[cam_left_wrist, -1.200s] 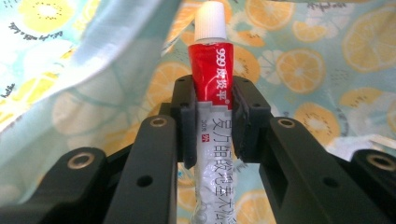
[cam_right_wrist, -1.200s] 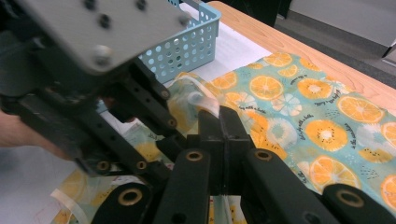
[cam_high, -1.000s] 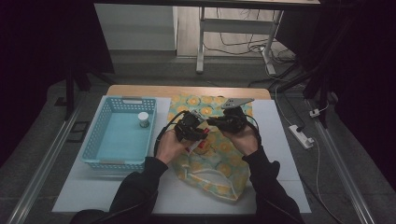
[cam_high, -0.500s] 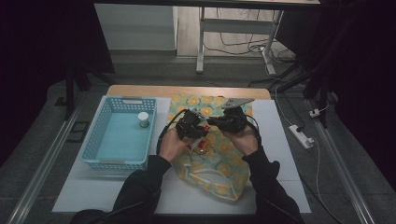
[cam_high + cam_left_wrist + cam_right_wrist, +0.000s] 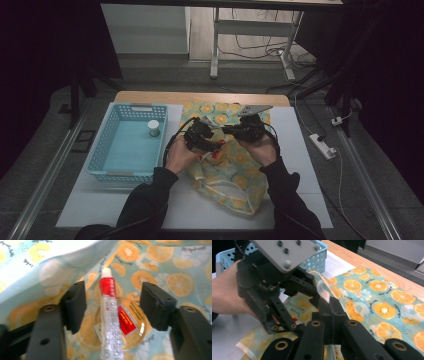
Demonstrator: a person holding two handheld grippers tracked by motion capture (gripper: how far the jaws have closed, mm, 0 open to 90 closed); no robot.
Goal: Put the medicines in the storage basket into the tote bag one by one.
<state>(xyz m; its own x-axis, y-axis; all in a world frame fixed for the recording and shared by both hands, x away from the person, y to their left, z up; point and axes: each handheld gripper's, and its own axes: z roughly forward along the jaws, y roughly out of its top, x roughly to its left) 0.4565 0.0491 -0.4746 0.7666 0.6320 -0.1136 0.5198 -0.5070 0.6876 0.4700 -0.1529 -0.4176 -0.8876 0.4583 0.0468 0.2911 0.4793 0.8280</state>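
High view: both grippers met over the fruit-print bag

The bag (image 5: 235, 165) lay mid-counter (image 5: 300, 150), basket (image 5: 125, 145) just to its left, bare room to the right. The left gripper (image 5: 112, 305) had just been opening; its fingers (image 5: 75, 302) stood apart around a red-and-white tube (image 5: 110, 315), not pressing it. The right gripper (image 5: 331, 315) pinched the bag's handle strap (image 5: 324, 287) with fingers fully closed.

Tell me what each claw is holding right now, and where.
Right claw pinches the fruit-print bag at its opening edge. Left claw has just opened; the tube lies free between.
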